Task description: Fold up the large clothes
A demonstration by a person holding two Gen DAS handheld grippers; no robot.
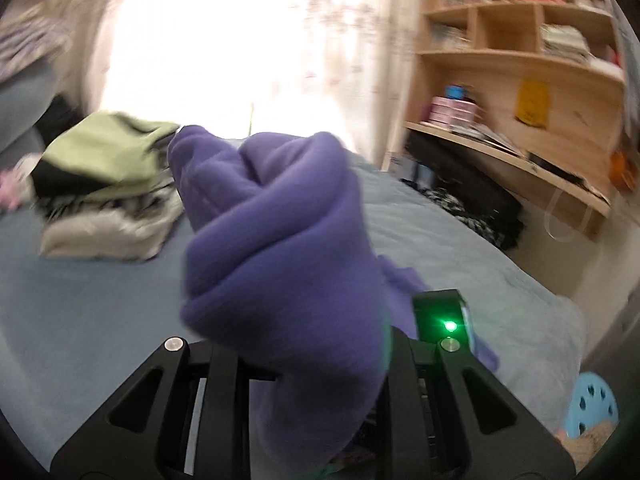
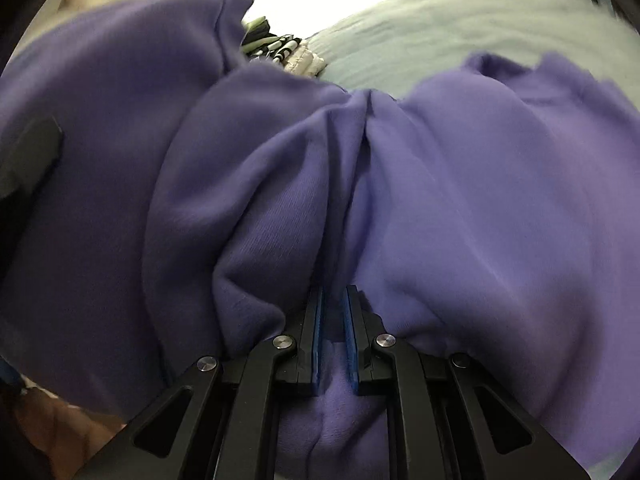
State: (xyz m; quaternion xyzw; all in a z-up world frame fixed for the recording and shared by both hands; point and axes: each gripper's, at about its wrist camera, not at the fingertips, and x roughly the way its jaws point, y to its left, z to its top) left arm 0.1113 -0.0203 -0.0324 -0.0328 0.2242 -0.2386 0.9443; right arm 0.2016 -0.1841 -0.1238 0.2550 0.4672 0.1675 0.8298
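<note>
Left gripper (image 1: 316, 364) clamped on bunched purple sweatshirt (image 1: 280, 240) above blue bed (image 1: 80, 312), right gripper (image 2: 335, 320) pinching a fold of it between nearly closed blue pads (image 2: 318, 332), folded clothes stack (image 1: 108, 192) beyond

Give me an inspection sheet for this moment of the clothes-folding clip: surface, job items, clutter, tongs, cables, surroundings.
Surface: light blue-grey bedspread, rumpled near its edge.
Job's things: bunched purple fleece garment, lifted off the bed and gripped at two places; stack of folded clothes with a green piece on top at the far left of the bed.
Clutter: black and patterned fabric heap by the bed's right edge.
Tongs: left tongs buried in purple fabric, evidently clamped; right tongs shut on a fold, blue pads showing.
Cables: nothing seen.
Surroundings: wooden shelf unit with books, bright curtained window, light blue perforated stool. Picture motion-blurred.
</note>
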